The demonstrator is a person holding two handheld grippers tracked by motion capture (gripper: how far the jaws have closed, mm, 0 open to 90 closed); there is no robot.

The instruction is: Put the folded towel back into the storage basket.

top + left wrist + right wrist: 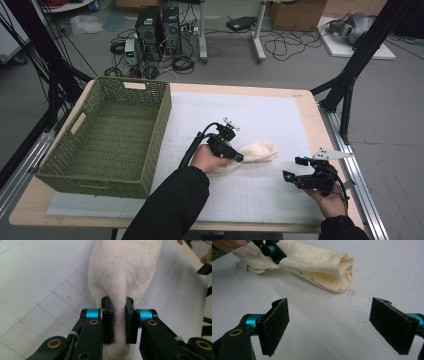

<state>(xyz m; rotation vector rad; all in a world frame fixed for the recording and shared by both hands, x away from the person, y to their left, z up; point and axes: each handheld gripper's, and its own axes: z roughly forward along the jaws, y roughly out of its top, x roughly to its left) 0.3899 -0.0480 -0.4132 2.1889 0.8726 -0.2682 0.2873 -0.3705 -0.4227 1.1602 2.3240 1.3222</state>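
Observation:
A cream cloth point(257, 151), rolled into a loose bundle, lies on the white gridded mat point(260, 112) near the table's middle. My left gripper point(239, 158) is shut on the cloth's near end. In the left gripper view the pads point(108, 322) pinch a ridge of the cloth point(122, 270) between them. In the right gripper view the cloth point(317, 262) shows small printed marks at its rolled end, with the left gripper point(272, 250) gripping it at the upper left. My right gripper point(293, 168) hovers to the right of the cloth, jaws wide open point(329, 322), nothing between them.
A large green woven basket point(161, 125) stands on the left side of the table, beside the mat. The table's right edge point(330, 145) runs close to my right hand. Computers, cables and black stands sit on the floor beyond the table.

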